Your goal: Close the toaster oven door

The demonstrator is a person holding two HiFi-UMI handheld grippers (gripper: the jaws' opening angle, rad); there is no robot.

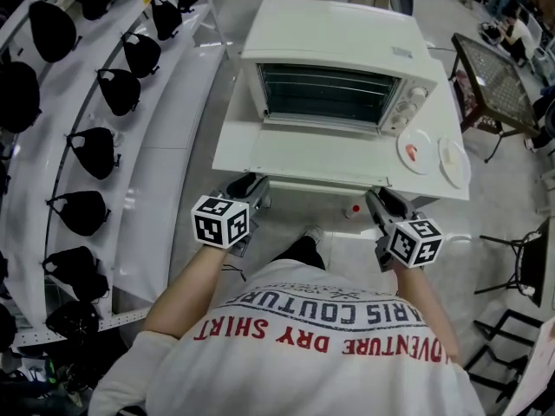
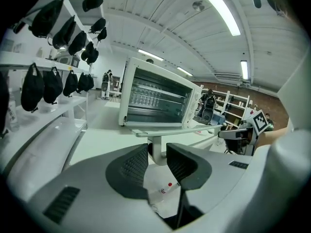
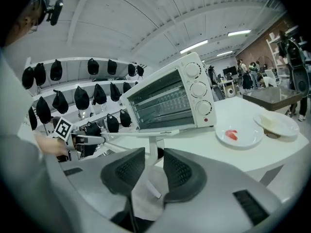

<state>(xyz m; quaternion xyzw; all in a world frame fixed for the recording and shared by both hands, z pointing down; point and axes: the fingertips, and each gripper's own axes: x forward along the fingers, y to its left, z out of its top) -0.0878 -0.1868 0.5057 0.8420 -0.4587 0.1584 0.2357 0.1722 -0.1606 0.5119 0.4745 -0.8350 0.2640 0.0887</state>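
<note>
Two tools sit at the near edge of a white worktop [image 1: 232,146]: the left hand-held gripper [image 2: 157,154] and the right hand-held gripper [image 3: 154,157]. Both are released, jaws parted and grasping nothing, and each is angled upward from below worktop level. Ahead of and above them stands the white toaster oven [image 1: 334,55]. Its door [image 1: 321,156] is dropped flat and open toward them, exposing the wire rack inside. The door's front edge lies just beyond the tips of both, clear of the pads in either gripper view. A white post [image 2: 156,143] under the worktop shows through the gap of each pair of jaws. Right of the right hand-held gripper, beside the oven, a plate [image 1: 414,152] bears a red morsel, with a second plate [image 1: 453,161] just past it. Left of the left hand-held gripper, curved white shelves [image 1: 173,111] carry rows of black items [image 1: 91,150]. A small red-capped bottle [image 1: 351,209] lies on the floor between the two.
</note>
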